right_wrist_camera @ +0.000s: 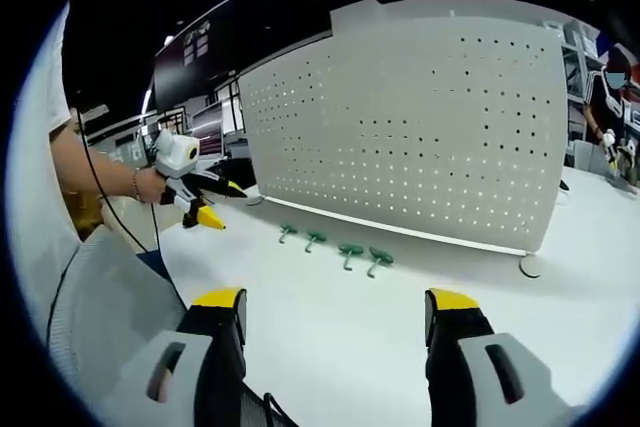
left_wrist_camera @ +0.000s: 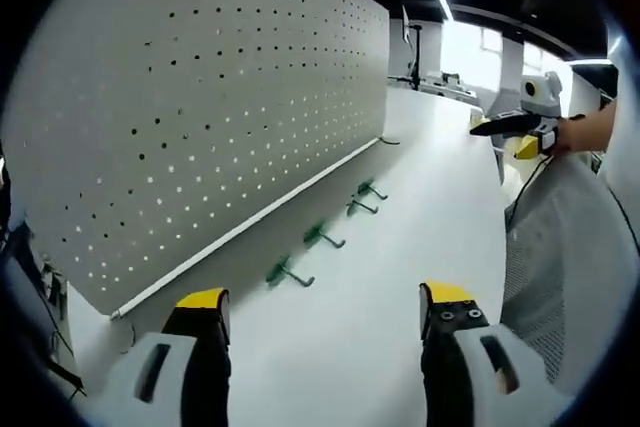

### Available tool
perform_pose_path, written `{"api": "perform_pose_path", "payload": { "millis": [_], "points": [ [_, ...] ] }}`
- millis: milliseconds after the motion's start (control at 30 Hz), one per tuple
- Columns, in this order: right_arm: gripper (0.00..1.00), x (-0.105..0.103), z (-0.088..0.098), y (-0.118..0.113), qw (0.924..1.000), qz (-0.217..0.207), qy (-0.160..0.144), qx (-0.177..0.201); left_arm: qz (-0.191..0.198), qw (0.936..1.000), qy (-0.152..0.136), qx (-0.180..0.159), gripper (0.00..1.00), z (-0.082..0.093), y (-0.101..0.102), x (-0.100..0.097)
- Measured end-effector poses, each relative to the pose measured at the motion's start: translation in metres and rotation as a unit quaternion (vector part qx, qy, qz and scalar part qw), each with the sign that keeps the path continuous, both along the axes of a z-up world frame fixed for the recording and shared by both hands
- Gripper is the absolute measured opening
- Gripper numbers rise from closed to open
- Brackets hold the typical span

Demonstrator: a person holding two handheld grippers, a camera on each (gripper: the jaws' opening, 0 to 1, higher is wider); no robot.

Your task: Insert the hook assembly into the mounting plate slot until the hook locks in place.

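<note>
Both tongs stand open with nothing between their jaws. Left tongs [left_wrist_camera: 325, 312] rise from the bottom of the left gripper view, yellow-tipped, above the white tabletop [left_wrist_camera: 430, 197]. Four green hooks [left_wrist_camera: 288, 274] lie on it in a diagonal row through the middle of the frame, just in front of the lower edge of the upright white pegboard [left_wrist_camera: 200, 97] that takes up the upper left. At the right edge a person's hand holds the right tongs [left_wrist_camera: 520, 132], well apart from the hooks.

Right tongs [right_wrist_camera: 335, 317] rise from the bottom of the right gripper view. Here the hooks [right_wrist_camera: 350, 252] sit in a row at the centre, below the pegboard [right_wrist_camera: 420, 117]; the left tongs [right_wrist_camera: 205, 202] are held at centre left.
</note>
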State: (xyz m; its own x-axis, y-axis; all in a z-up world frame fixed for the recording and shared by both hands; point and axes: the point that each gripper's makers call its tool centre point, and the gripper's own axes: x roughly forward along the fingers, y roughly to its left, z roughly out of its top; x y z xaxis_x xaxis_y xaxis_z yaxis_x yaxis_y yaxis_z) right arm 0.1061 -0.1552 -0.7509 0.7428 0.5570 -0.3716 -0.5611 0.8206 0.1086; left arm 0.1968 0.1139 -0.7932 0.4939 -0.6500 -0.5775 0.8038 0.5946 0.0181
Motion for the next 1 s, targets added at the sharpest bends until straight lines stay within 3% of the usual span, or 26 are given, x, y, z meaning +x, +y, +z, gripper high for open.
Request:
{"api": "perform_pose_path", "payload": {
  "millis": [667,900,1000],
  "points": [
    [0.7,-0.003,0.002,-0.001,1.0,-0.003,-0.003,0.001,-0.044,0.9976,0.005,0.053,0.79,-0.015,0.004,0.025],
    [0.7,-0.003,0.001,-0.003,1.0,-0.004,-0.002,0.001,-0.064,0.9953,0.009,0.071,0.77,-0.019,0.001,0.033],
    [0.7,-0.004,0.001,-0.003,1.0,-0.004,-0.001,0.0,-0.089,0.9914,0.009,0.096,0.77,-0.024,0.001,0.036]
  ]
}}
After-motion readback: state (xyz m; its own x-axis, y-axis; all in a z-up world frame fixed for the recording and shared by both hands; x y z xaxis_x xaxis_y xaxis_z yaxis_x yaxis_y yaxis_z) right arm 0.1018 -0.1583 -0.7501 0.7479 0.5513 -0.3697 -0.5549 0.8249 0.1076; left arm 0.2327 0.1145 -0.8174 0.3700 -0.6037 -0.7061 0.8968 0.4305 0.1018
